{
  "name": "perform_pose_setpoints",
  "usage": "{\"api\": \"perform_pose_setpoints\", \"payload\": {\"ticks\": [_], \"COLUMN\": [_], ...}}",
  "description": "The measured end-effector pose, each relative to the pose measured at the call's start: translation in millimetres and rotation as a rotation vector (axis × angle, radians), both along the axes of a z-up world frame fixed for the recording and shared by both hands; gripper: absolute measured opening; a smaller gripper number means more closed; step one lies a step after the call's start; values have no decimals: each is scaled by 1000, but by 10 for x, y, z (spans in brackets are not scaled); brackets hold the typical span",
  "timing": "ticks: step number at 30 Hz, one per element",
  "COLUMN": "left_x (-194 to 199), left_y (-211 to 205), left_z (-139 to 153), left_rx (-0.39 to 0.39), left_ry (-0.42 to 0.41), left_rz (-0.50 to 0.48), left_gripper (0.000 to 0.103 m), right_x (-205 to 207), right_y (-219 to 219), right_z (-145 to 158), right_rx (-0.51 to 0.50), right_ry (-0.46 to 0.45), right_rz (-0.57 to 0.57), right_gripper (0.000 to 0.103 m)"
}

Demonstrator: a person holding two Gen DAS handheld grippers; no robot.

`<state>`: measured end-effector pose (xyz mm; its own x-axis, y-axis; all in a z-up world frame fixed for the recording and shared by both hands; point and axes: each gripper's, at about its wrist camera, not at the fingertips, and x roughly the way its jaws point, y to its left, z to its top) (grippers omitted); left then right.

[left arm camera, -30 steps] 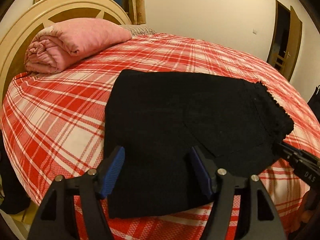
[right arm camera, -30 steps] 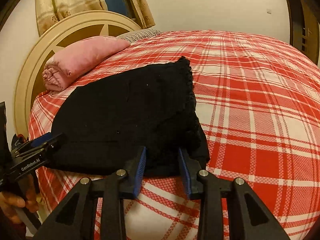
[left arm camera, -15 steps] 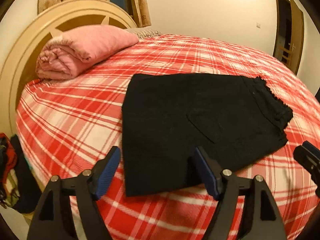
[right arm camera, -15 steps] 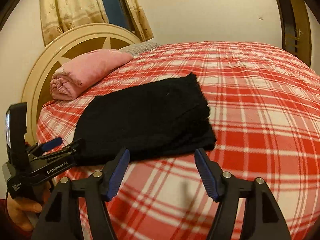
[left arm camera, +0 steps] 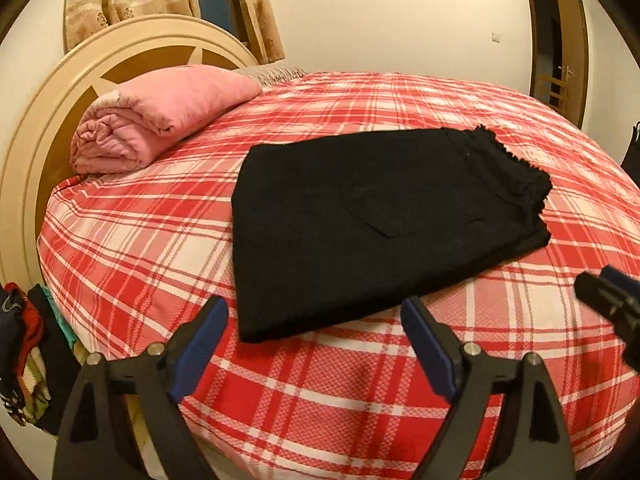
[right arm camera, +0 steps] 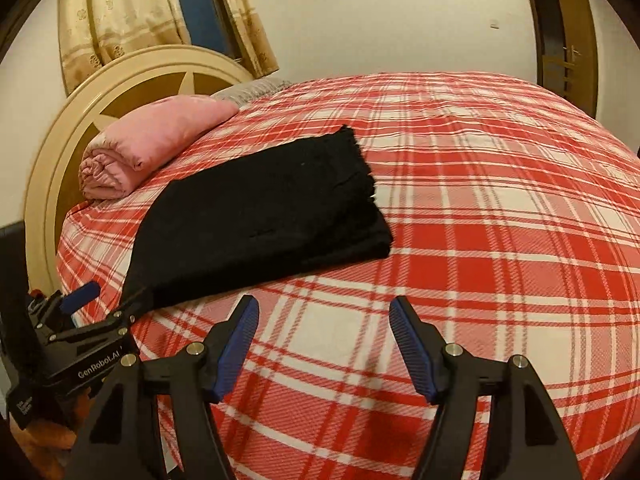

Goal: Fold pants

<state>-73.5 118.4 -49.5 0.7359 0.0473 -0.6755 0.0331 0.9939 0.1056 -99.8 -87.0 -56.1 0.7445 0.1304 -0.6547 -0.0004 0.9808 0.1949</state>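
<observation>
Both grippers had drawn back from the pants (left arm camera: 376,220) since a second earlier, when the left gripper (left arm camera: 316,344) straddled the near edge of the cloth and the right gripper (right arm camera: 324,344) stood narrow at its near corner. Now the pants lay free as a flat black rectangle on the bed (left arm camera: 400,380), toward its near side, with the fringed end pointing away from the headboard (left arm camera: 48,120) and the rolled pink blanket (left arm camera: 160,120) well apart behind them.

The left gripper held nothing; its jaws were opening, and only the plaid cover showed between them, with the near edge of the pants just beyond the pads. The right gripper stood released, nothing between its jaws, the near corner of the pants up and to its left.

The step in hand looked like letting go and checking the fold. To do it well, each gripper should clear the cloth without snagging the fringe or dragging the near edge, since a light pull would skew the stack. The layers seemed fairly square, though the fringed end sat a little ragged and thick. If another fold was wanted, both grippers should take matching corners of one short end, pinching all layers together, and carry them evenly across so that the edges met.
</observation>
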Motion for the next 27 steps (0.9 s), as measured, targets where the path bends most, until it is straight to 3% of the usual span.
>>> {"api": "perform_pose_setpoints", "payload": {"ticks": [7, 15, 20, 23, 27], "left_x": [111, 78, -60, -155, -185], "left_y": [6, 7, 5, 19, 40], "left_z": [-97, -164, -156, -86, -76], "left_rx": [27, 77, 93, 73, 60], "left_ry": [20, 24, 9, -15, 2], "left_rz": [26, 43, 51, 51, 42], "left_gripper": [90, 91, 93, 101, 103], "right_x": [242, 270, 125, 21, -89], "right_y": [-98, -13, 116, 181, 255], "right_z": [208, 46, -121, -127, -107], "right_rx": [-42, -31, -117, -151, -214], "right_ry": [-86, 0, 58, 82, 119], "right_rz": [-27, -58, -65, -62, -57], "right_gripper": [69, 69, 69, 69, 70]}}
